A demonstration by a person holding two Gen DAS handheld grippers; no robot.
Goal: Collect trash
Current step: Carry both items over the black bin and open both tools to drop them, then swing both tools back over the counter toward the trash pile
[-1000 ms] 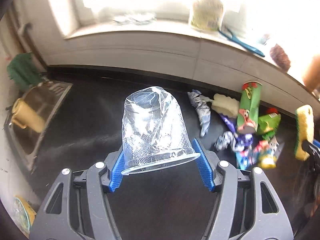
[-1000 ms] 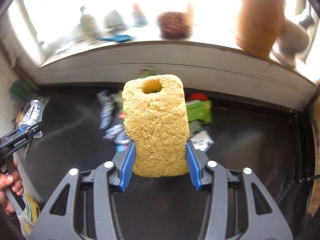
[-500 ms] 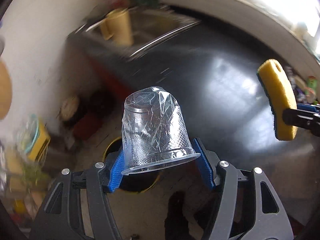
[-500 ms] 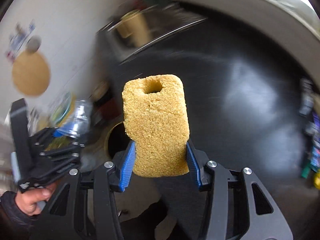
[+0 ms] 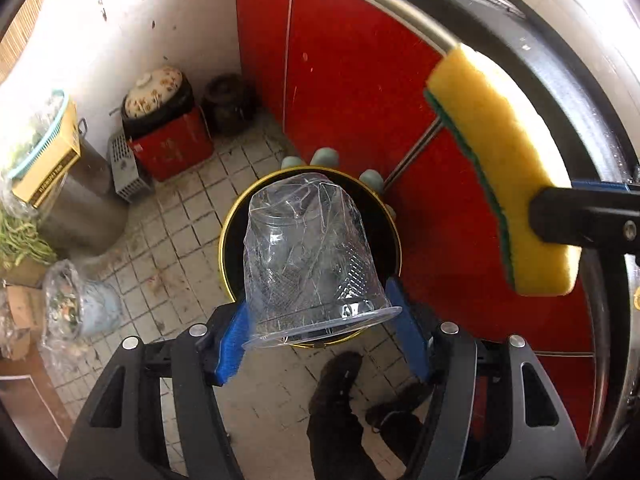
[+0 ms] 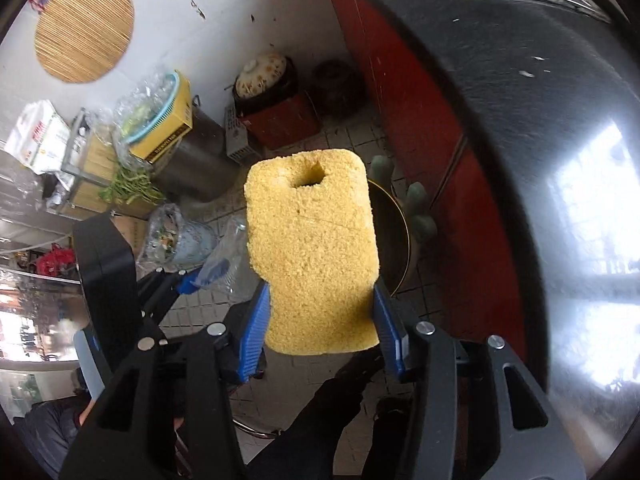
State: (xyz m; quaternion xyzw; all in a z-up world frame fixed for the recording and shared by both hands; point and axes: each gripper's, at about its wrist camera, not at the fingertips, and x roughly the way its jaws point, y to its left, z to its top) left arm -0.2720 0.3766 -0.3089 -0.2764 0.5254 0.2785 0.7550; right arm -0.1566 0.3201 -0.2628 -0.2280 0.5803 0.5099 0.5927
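My left gripper (image 5: 320, 332) is shut on a crumpled clear plastic cup (image 5: 312, 256), held rim toward me, right above a round black trash bin with a gold rim (image 5: 228, 232) on the tiled floor. My right gripper (image 6: 320, 324) is shut on a yellow sponge (image 6: 312, 248) with a hole near its top. The sponge also shows in the left wrist view (image 5: 504, 168), to the right of the bin. The bin's rim (image 6: 404, 248) shows behind the sponge in the right wrist view, where the left gripper (image 6: 200, 280) and its cup (image 6: 228, 248) show at left.
Red cabinet doors (image 5: 360, 80) and the dark countertop edge (image 5: 580, 80) lie to the right. A red box with a pot (image 5: 168, 136), a metal drum (image 5: 80, 200) and a bagged bucket (image 5: 76, 308) stand on the floor at left. Dark shoes (image 5: 340, 400) are below.
Both grippers swung away from the countertop and down toward the floor. The cup now hangs over the trash bin, with the sponge beside it. Both grips held.
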